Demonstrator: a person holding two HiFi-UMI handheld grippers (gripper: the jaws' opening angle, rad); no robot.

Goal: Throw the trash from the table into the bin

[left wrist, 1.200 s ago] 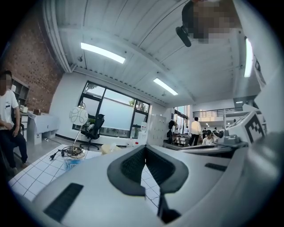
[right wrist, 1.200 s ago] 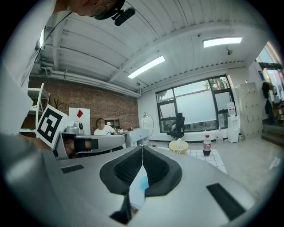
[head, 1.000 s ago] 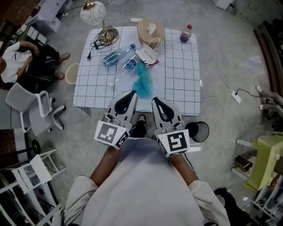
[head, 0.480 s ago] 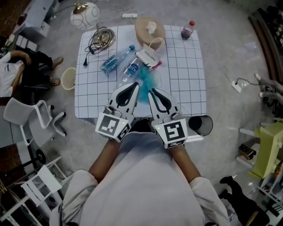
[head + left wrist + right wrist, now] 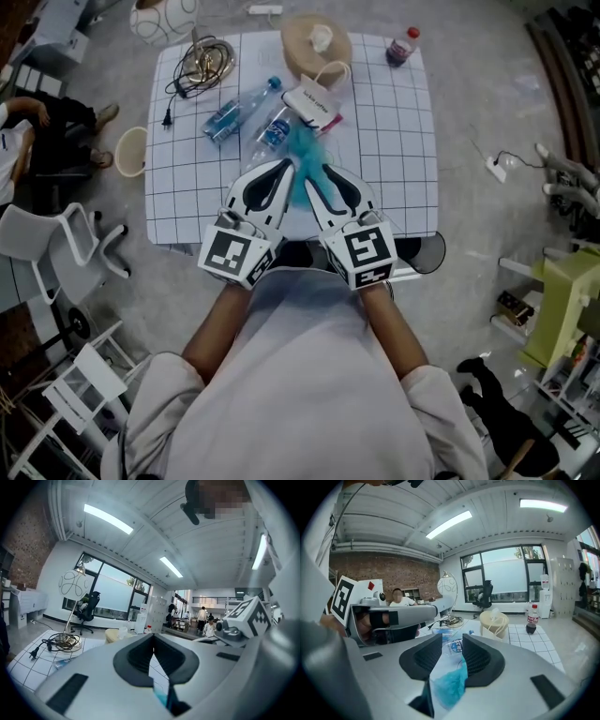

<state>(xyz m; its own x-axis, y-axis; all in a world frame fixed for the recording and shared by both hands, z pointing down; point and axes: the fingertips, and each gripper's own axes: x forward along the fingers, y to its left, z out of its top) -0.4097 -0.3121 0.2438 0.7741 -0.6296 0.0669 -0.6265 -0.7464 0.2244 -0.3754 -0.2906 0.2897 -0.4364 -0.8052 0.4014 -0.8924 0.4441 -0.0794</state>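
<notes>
A blue fluffy wad of trash (image 5: 302, 150) lies on the white grid-pattern table (image 5: 394, 141), near its front middle. My right gripper (image 5: 311, 174) hovers just in front of it. Its jaws have just been opening and stand apart in the right gripper view (image 5: 452, 636), where the blue wad (image 5: 450, 686) shows through the gap, untouched. My left gripper (image 5: 284, 170) is beside it, its jaws meeting at the tips (image 5: 153, 639) with nothing held. Two plastic bottles (image 5: 225, 118) (image 5: 276, 129) and a white paper bag (image 5: 314, 101) lie behind the wad. A black bin (image 5: 427, 252) stands on the floor by the table's near right corner.
A tan basket-like bag (image 5: 317, 42), a red-capped bottle (image 5: 403, 47) and a coil of cable (image 5: 202, 64) sit at the table's far side. A beige bin (image 5: 131, 150) and a white chair (image 5: 56, 244) stand left of the table, where a person sits.
Both grippers have moved forward from the table's near edge out over the cloth, and their tips now sit close to the blue wad.
</notes>
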